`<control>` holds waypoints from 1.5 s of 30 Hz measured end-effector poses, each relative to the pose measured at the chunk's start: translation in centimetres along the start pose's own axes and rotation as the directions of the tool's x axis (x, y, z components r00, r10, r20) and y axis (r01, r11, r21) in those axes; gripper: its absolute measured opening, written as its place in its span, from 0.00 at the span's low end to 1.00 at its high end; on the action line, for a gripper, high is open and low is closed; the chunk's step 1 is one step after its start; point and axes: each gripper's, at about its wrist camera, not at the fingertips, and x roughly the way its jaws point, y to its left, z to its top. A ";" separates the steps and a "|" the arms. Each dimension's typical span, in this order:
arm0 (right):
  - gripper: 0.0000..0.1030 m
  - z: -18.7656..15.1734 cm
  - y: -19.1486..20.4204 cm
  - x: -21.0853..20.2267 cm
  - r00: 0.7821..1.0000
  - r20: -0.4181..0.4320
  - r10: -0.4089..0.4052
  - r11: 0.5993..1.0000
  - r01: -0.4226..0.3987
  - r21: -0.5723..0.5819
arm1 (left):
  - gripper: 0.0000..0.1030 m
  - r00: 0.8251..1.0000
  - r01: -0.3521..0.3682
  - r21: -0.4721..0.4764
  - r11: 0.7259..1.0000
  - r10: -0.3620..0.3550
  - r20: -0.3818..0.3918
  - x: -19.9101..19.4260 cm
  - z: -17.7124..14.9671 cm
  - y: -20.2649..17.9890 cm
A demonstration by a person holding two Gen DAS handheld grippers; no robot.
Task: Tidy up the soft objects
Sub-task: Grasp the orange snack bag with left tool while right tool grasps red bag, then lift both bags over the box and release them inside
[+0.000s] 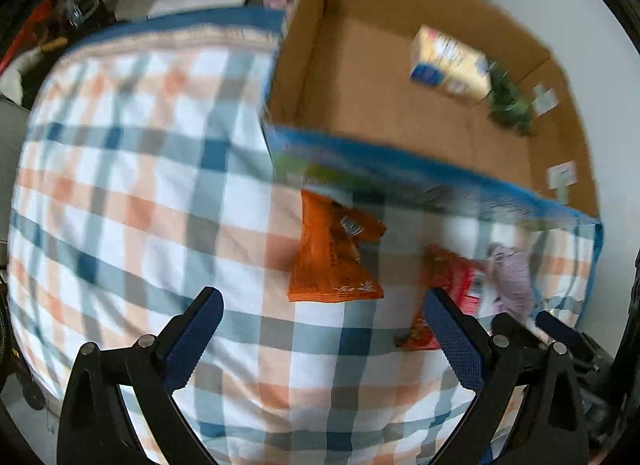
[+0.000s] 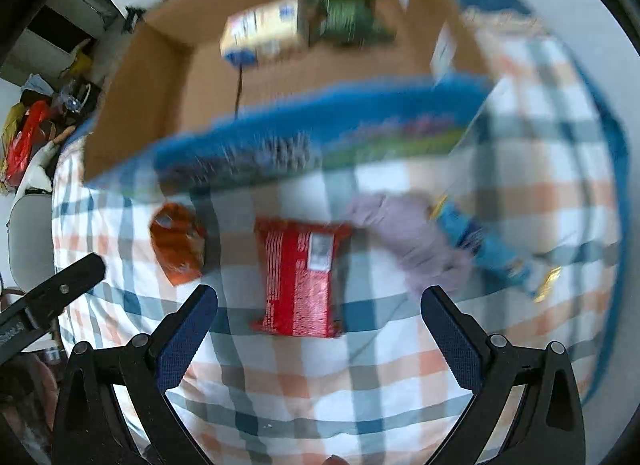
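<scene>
Currently I am holding both claws, left (image 1: 320, 329) and right (image 2: 319, 325), wide open and empty; one red packet (image 2: 300, 281) is lying at 12 o'clock of the right, with one orange packet (image 2: 178, 243) at 10 and one lilac cloth (image 2: 412, 241) at 2.

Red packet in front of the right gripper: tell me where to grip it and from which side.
Grip the red packet across its long side edges at mid-length, coming straight down. It lies flat on the checked cloth, lengthwise between the open right gripper fingers.

Matt checked cloth bedspread (image 2: 400, 385), brown cardboard box (image 2: 160, 77), glossy red packet (image 2: 298, 277)
</scene>
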 end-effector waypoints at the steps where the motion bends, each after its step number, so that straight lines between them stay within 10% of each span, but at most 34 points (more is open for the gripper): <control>1: 1.00 0.0 0.3 0.9 1.000 -0.017 0.004 1.000 -0.004 0.003 | 0.99 1.000 0.001 -0.001 1.000 -0.001 -0.018 0.8 0.2 0.0; 8: 0.99 0.5 1.1 5.6 0.996 -0.089 0.010 0.999 -0.007 0.034 | 0.93 0.995 -0.028 0.038 0.999 0.032 -0.099 6.3 2.0 -1.1; 13: 0.99 0.8 1.2 7.3 0.993 -0.121 0.003 0.998 0.003 0.055 | 0.65 0.989 -0.063 0.076 0.995 0.072 -0.128 8.7 2.3 -2.0; 19: 0.67 0.3 1.3 9.2 0.984 -0.176 -0.029 0.998 0.038 0.051 | 0.49 0.990 -0.084 0.112 0.990 0.095 -0.099 8.6 1.8 -2.4; 23: 0.51 -0.2 1.3 9.0 0.984 -0.174 -0.034 0.999 0.039 0.025 | 0.47 0.988 -0.107 0.126 0.986 0.119 -0.093 8.0 0.3 -2.3; 45: 0.55 -5.4 6.7 11.1 0.961 -0.233 -0.147 0.983 0.115 -0.145 | 0.48 0.974 -0.160 0.129 0.979 0.178 -0.141 9.2 -5.3 -2.3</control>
